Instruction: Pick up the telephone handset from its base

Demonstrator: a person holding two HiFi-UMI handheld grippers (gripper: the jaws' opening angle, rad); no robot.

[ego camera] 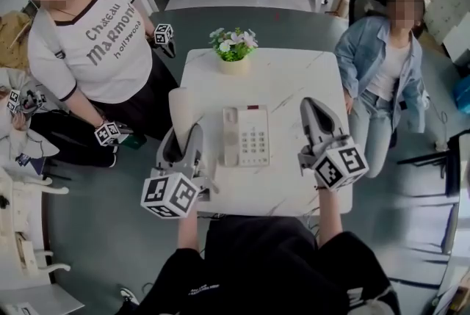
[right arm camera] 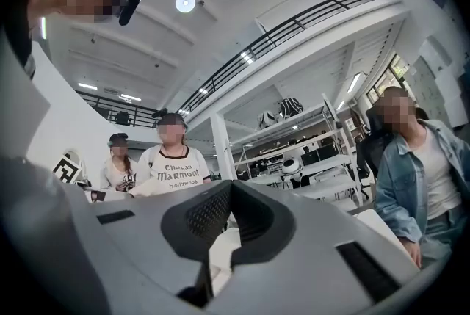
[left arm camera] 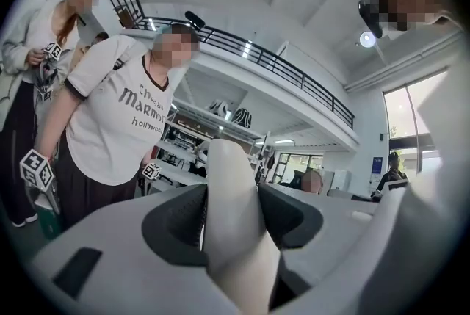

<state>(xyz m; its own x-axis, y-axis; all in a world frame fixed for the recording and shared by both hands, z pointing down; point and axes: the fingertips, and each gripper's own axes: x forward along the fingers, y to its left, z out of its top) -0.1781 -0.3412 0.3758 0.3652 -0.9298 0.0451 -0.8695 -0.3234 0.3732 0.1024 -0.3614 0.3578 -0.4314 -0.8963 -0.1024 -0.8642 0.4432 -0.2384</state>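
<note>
A cream-white telephone base (ego camera: 253, 136) with a keypad lies in the middle of the white table (ego camera: 286, 86). My left gripper (ego camera: 183, 134) is off the base's left side, over the table's left edge. Its jaws stand wide around a cream-white elongated piece that looks like the handset (ego camera: 178, 109). In the left gripper view that piece (left arm camera: 231, 196) stands upright between the dark pads (left arm camera: 172, 222), touching them. I see no cord. My right gripper (ego camera: 314, 109) hovers to the right of the base with its fingers together and nothing in them; its tips (right arm camera: 220, 225) point at the room.
A small pot of flowers (ego camera: 233, 51) stands at the table's far edge. A person in a white T-shirt (ego camera: 103, 42) stands close on the left with marker-cube grippers. A person in a denim jacket (ego camera: 382, 71) sits at the right. More tables stand behind.
</note>
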